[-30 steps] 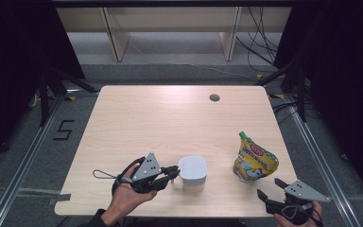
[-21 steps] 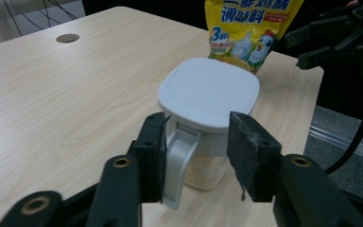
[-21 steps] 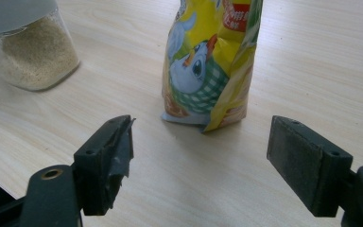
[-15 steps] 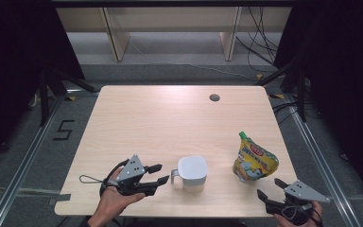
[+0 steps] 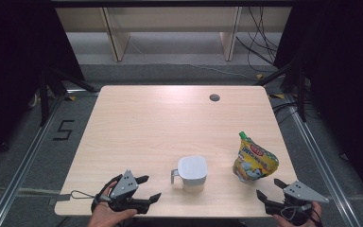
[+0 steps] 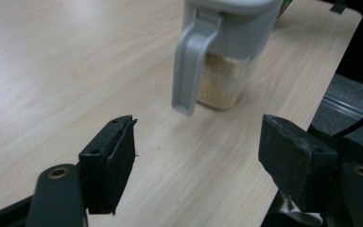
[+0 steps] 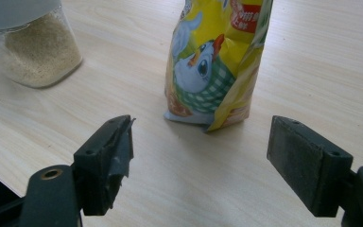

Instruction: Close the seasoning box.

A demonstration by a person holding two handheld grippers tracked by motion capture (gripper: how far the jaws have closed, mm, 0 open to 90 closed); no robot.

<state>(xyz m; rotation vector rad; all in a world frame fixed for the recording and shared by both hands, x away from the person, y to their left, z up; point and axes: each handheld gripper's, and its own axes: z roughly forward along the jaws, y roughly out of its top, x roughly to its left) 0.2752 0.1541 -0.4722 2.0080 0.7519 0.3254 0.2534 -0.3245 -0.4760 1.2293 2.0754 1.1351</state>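
A clear jar with a grey lid and side handle holds beige granules and stands near the table's front edge. My left gripper lies to its left, apart from the handle. Its jaws have just been opening and stand wide with nothing between them. A yellow printed pouch stands upright to the right of the jar. My right gripper rests just in front of the pouch, open and empty. The jar shows at the upper left of the right gripper view.
The wooden table has a small dark hole near its far right. Its front edge runs right under both grippers. Pale shelving and cables lie beyond the far edge, and dark floor surrounds the table.
The left gripper let go of the jar's handle, opened, and drew back left toward the table's front edge. The jar, the pouch and the right gripper stayed put.
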